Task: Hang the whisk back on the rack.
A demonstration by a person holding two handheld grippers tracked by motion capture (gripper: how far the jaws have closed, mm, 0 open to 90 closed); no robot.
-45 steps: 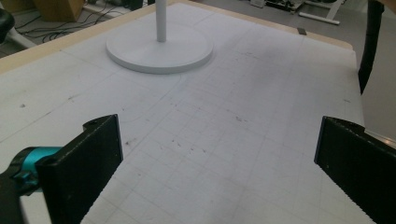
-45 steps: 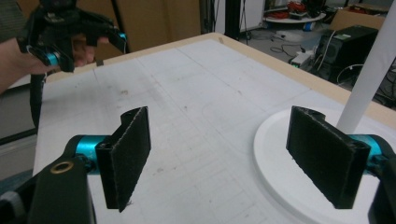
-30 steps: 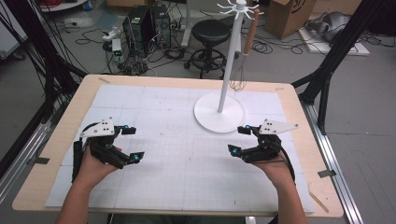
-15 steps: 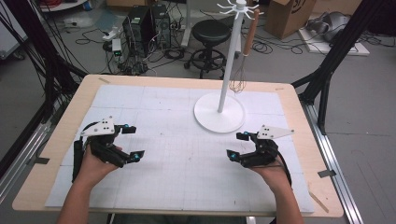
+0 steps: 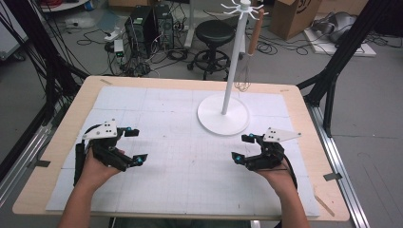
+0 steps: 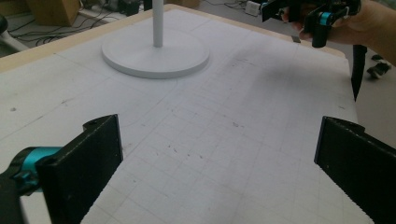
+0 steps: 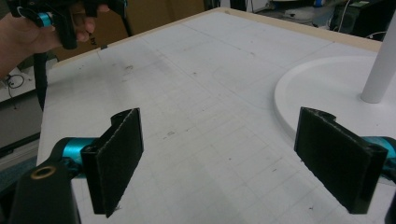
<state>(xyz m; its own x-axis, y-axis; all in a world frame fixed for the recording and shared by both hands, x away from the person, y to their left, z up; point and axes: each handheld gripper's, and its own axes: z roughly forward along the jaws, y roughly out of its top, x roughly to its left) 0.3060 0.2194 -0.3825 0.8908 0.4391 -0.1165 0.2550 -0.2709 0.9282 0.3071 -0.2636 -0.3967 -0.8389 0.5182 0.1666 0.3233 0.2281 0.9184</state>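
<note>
The left gripper [image 5: 134, 146] rests low over the left part of the white mat [image 5: 180, 180], held in the person's left hand [image 5: 95, 171]. Its 2 jaws stand wide apart and hold nothing; in the left gripper view they frame bare gridded mat.

The right gripper [image 5: 243, 147] sits over the right part of the mat, in the right hand [image 5: 278, 173], with its jaws also spread wide and empty. In the right gripper view its right jaw lies just beside the round base [image 7: 327, 88] of the white stand [image 5: 228, 85], without touching it.

The stand is upright at the far middle of the table [image 5: 62, 137], nearer the right gripper than the left. From one of its top hooks hangs a whisk [image 5: 247, 52] with a wooden handle, its wire end down near the table's far edge. The 2 grippers are well apart, with their jaws pointing roughly toward each other and toward the middle of the mat.
</note>
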